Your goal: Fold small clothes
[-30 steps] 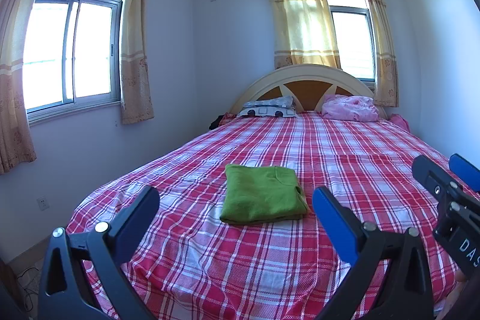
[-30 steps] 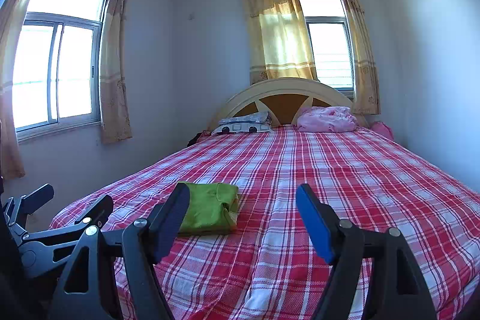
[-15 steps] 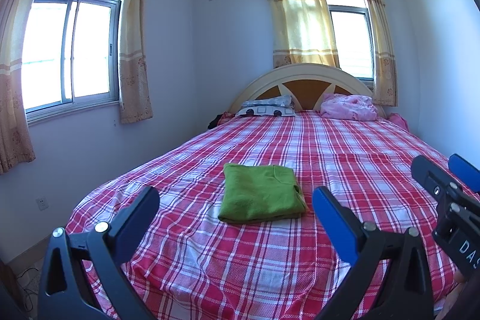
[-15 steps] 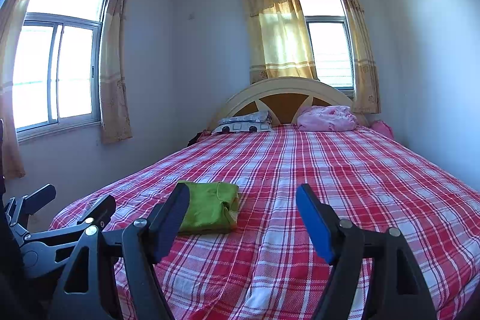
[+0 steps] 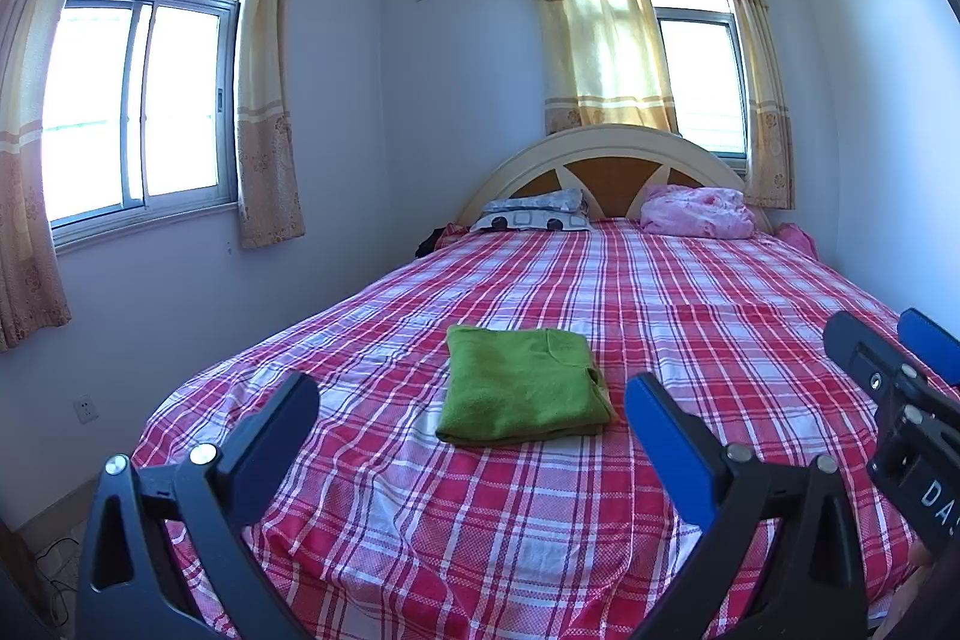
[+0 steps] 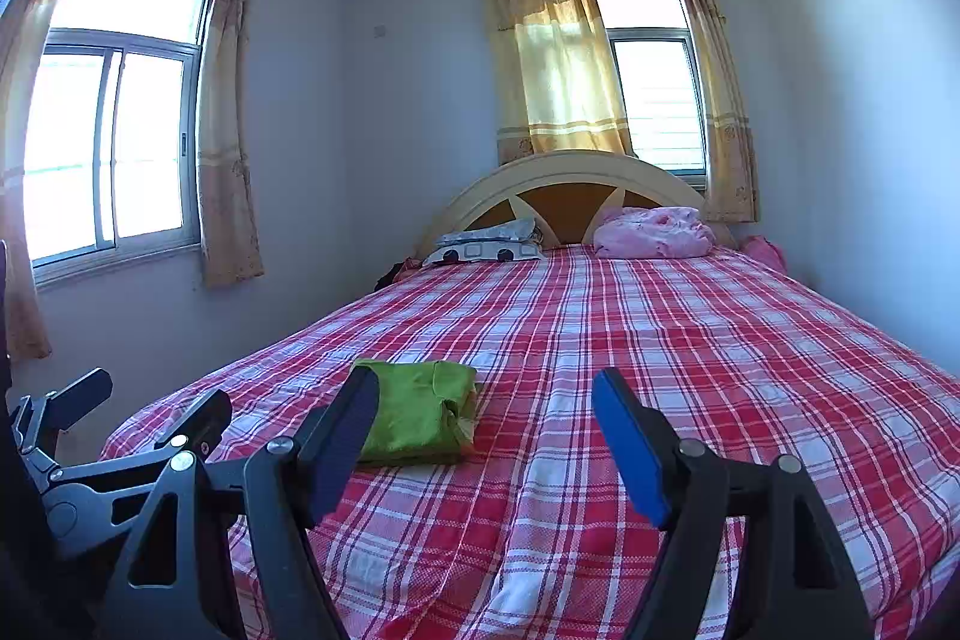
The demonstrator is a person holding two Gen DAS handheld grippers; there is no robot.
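Starting with the left wrist view: the left gripper (image 5: 471, 403) is seen with jaws spread wide and nothing between them, held above the near end of the bed (image 5: 690, 292). A green garment (image 5: 522, 385) is found lying flat on the plaid sheet, ahead of the jaws and clear of both. It is already folded into a compact rectangle, edges roughly squared, layers stacked at the right side. No contact with it is seen. The right gripper's fingers are visible at the right edge, also apart from the cloth.

Right wrist view: the right gripper (image 6: 486, 427) is shown with jaws wide open and empty. The same green garment (image 6: 420, 412) is placed left of centre, partly hidden behind the left finger (image 6: 342, 436) of this gripper, not touched by it. The left gripper (image 6: 141, 400) is seen at the lower left, off the cloth.

Progress, as judged: this piece looks finished, folded and set down near the foot of the bed. No other unfolded small clothes can be made out within reach; only a pillow (image 6: 486, 244) and a pink bundle (image 6: 654, 232) are seen at the headboard. Either the task is done or another item has to be fetched from out of view.
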